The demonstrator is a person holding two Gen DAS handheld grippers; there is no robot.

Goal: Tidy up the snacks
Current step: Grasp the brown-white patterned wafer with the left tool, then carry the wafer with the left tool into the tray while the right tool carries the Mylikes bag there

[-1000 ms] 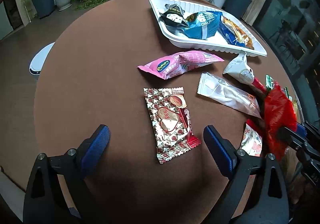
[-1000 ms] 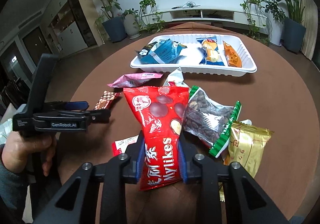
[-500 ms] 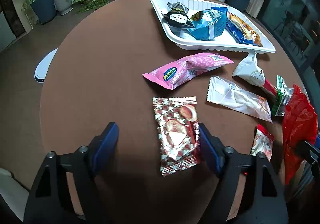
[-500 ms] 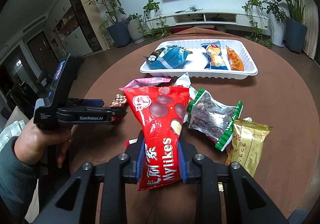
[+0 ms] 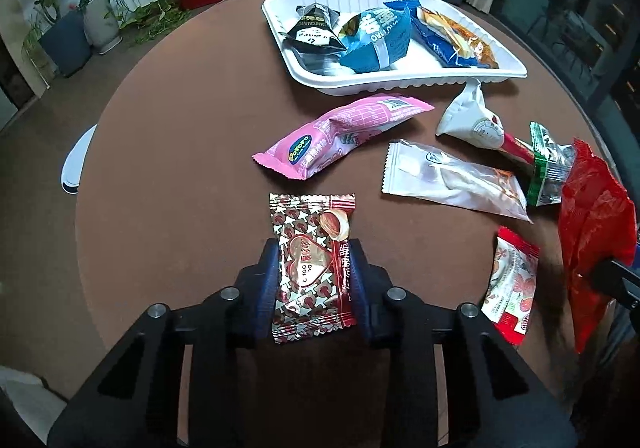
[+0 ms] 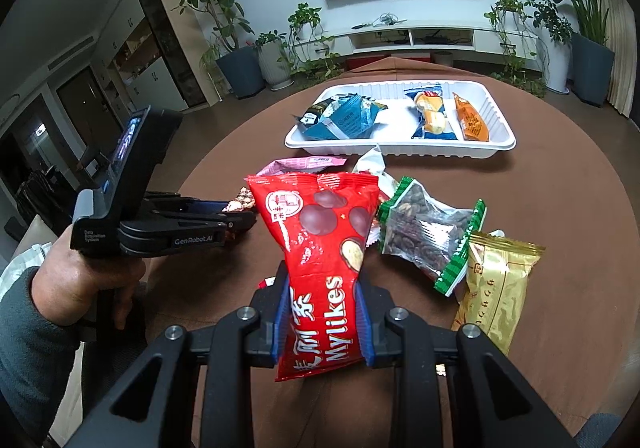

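left wrist view: left gripper (image 5: 313,280) has just been closing and now pinches the heart packet (image 5: 310,268) between its pads, on the table (image 5: 168,151). right gripper (image 6: 322,314) grips the red bag (image 6: 320,248). the pick looks done; next comes lifting both to the tray (image 5: 404,83) ahead, half filled.

At the bottom centre of the frame the right gripper (image 6: 322,312) pinches a red Mylikes bag (image 6: 320,248) between its blue pads, the bag standing up toward the middle. At left a hand (image 6: 76,284) holds the left gripper (image 6: 240,217), whose jaws have just been closing on what seems to be a shiny brown packet (image 6: 242,199), mostly hidden. On the brown table (image 6: 560,207) a clear green-edged nut bag (image 6: 432,236) and a gold packet (image 6: 496,280) lie at right, with a white tray (image 6: 400,149) of snacks beyond.
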